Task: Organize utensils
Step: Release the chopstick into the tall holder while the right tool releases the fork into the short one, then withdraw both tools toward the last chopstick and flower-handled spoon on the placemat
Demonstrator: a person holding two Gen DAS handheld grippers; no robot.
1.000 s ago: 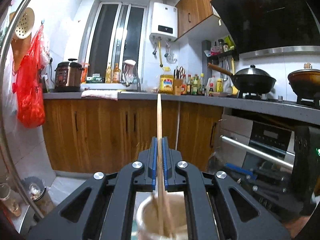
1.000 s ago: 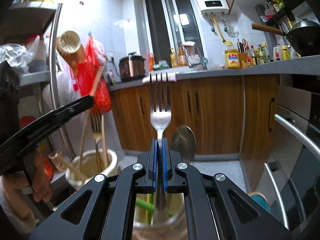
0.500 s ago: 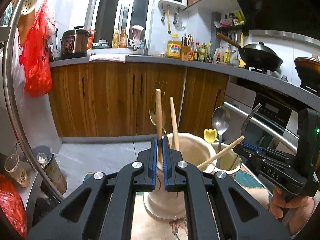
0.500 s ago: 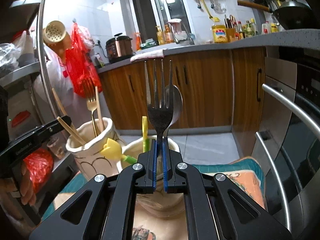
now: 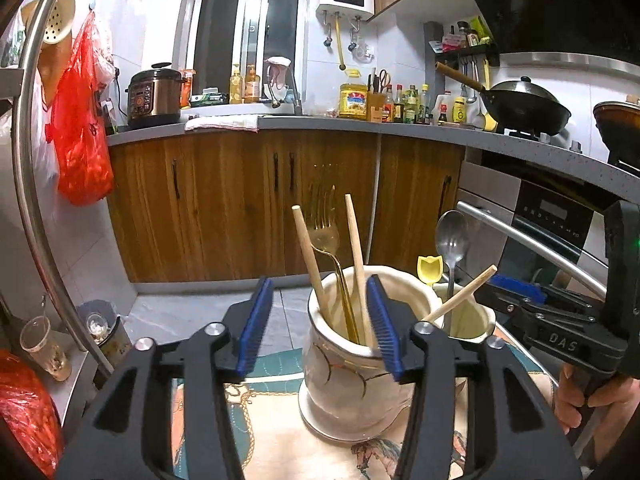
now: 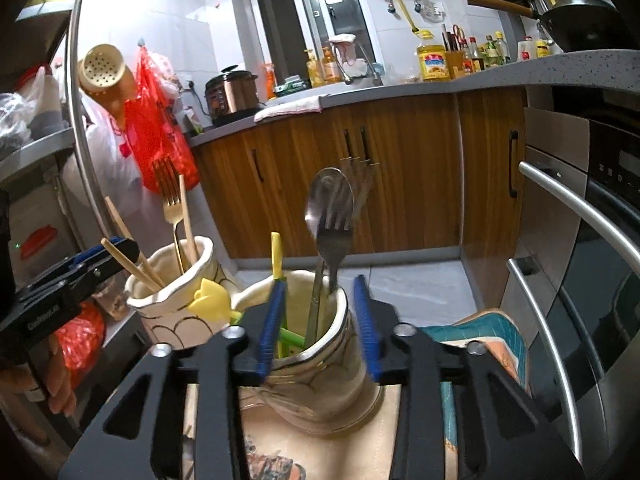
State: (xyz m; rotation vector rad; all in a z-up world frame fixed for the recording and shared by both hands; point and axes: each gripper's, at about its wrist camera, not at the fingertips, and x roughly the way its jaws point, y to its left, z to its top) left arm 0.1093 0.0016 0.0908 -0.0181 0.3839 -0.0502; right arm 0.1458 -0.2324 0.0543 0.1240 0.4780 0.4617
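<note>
My left gripper [image 5: 318, 326] is open and empty, its jaws on either side of a cream ceramic holder [image 5: 352, 376]. That holder has wooden chopsticks [image 5: 310, 256] and a gold fork [image 5: 326, 236] standing in it. My right gripper [image 6: 318, 322] is open and empty in front of a second cream holder [image 6: 320, 372]. In it stand a steel fork [image 6: 334, 248], a steel spoon [image 6: 328, 196] and a yellow tulip-topped green stick [image 6: 210, 300]. The left holder shows in the right wrist view [image 6: 172, 308], and the right holder shows in the left wrist view [image 5: 466, 320].
Both holders stand on a patterned mat [image 5: 264, 420] on a table. An oven with a steel handle [image 6: 576, 208] is on the right. Wooden cabinets [image 5: 240, 204] stand behind. A chrome rack post [image 5: 28, 184] and a red bag [image 5: 78, 120] are on the left.
My left gripper opened and let go of a chopstick, which now stands in the left holder. My right gripper opened and let go of the steel fork, which now stands in the right holder.
</note>
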